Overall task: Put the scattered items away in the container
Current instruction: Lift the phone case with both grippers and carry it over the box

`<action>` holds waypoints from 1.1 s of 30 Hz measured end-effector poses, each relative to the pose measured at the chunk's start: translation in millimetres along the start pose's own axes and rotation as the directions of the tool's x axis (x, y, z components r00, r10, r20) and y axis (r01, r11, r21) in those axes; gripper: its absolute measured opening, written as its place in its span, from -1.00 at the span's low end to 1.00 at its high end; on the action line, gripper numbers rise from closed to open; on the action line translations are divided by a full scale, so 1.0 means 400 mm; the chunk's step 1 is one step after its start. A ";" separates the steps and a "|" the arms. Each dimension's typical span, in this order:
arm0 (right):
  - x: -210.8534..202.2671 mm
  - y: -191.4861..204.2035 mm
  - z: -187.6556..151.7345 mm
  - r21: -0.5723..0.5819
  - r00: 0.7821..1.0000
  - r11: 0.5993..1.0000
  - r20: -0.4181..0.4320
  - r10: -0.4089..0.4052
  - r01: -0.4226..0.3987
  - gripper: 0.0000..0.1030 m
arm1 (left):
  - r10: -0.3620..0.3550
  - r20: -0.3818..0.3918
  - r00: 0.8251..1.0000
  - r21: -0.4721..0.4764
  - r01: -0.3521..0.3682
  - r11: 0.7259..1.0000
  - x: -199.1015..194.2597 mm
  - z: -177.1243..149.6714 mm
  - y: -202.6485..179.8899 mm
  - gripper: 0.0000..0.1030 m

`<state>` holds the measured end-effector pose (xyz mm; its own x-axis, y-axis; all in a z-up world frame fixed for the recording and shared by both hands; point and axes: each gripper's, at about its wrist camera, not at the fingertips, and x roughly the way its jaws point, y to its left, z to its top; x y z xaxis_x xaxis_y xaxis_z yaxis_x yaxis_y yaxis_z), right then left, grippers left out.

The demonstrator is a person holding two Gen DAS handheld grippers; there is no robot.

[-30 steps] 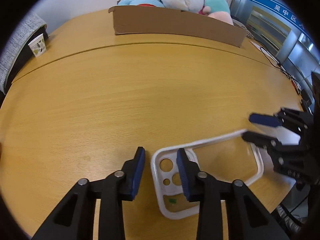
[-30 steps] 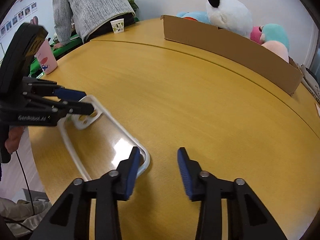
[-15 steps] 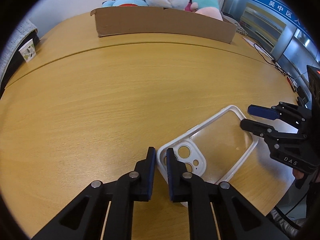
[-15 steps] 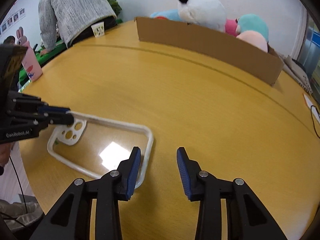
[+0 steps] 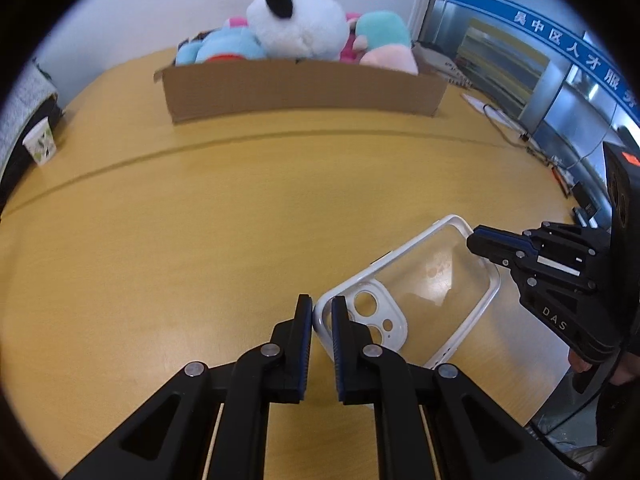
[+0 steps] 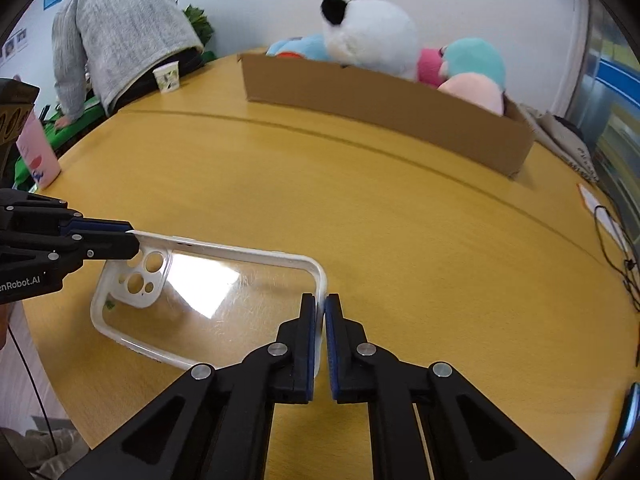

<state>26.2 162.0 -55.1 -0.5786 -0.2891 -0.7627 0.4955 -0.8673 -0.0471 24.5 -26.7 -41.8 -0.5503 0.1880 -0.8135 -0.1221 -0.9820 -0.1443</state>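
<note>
A clear phone case with a white rim (image 5: 428, 280) is held just above the wooden table (image 5: 200, 220), tilted. My left gripper (image 5: 321, 312) is shut on the rim at its camera-hole end. My right gripper (image 6: 323, 312) is shut on the rim at the opposite end; the case also shows in the right wrist view (image 6: 224, 292). The right gripper shows in the left wrist view (image 5: 480, 240), the left gripper in the right wrist view (image 6: 128, 242). A cardboard box (image 5: 304, 88) with plush toys, a panda (image 5: 300, 20) among them, stands at the table's far side.
A paper cup (image 5: 40, 146) stands at the far left edge of the table. A person in a grey sweater (image 6: 116, 32) bends over beyond it. A pink cup (image 6: 38, 156) is at the left. Cables (image 6: 616, 240) lie at the right edge.
Both grippers have closed on the case, the left first, then the right. The case has lifted and turned, and both views have moved nearer the box.
</note>
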 end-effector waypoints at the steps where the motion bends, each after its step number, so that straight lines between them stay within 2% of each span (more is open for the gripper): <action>1: -0.017 -0.009 0.015 0.008 1.000 1.000 0.018 -0.005 0.005 -0.91 | -0.008 0.014 1.000 0.007 0.008 1.000 -0.012 0.023 -0.002 -0.83; 5: -0.100 -0.051 0.097 0.035 0.993 0.999 0.106 -0.041 0.038 -0.91 | -0.015 0.105 0.994 0.073 0.007 0.997 -0.082 0.137 -0.030 -0.83; 9: -0.189 -0.094 0.218 0.032 0.973 0.995 0.208 -0.099 0.094 -0.90 | -0.013 0.230 0.973 0.141 -0.021 0.990 -0.186 0.276 -0.063 -0.83; 14: -0.294 -0.143 0.392 0.040 0.929 0.990 0.342 -0.137 0.132 -0.91 | 0.004 0.371 0.929 0.200 -0.084 0.976 -0.305 0.445 -0.098 -0.83; 18: -0.366 -0.165 0.532 0.040 0.881 0.983 0.438 -0.178 0.179 -0.91 | 0.042 0.477 0.878 0.234 -0.172 0.957 -0.383 0.558 -0.120 -0.83; 23: -0.433 -0.188 0.692 0.042 0.822 0.976 0.532 -0.202 0.213 -0.91 | 0.059 0.568 0.821 0.224 -0.224 0.948 -0.453 0.701 -0.122 -0.83; 27: -0.447 -0.215 0.816 0.039 0.797 0.974 0.568 -0.207 0.225 -0.91 | 0.065 0.596 0.800 0.220 -0.241 0.945 -0.462 0.806 -0.109 -0.83; 29: -0.429 -0.229 0.867 0.035 0.793 0.970 0.569 -0.217 0.240 -0.91 | 0.075 0.605 0.793 0.218 -0.255 0.942 -0.448 0.851 -0.097 -0.83; 31: -0.402 -0.245 0.915 0.033 0.797 0.970 0.563 -0.218 0.242 -0.91 | 0.082 0.602 0.794 0.218 -0.263 0.940 -0.420 0.902 -0.082 -0.83; 33: -0.365 -0.269 0.959 0.041 0.805 0.972 0.553 -0.214 0.231 -0.91 | 0.085 0.589 0.804 0.216 -0.257 0.942 -0.377 0.948 -0.062 -0.83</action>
<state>-191.2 142.2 308.7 -0.9302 -0.2710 -0.2478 0.3219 -0.9264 -0.1954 -202.9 -23.3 298.1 -0.9390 0.0795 -0.3345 -0.1516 -0.9690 0.1951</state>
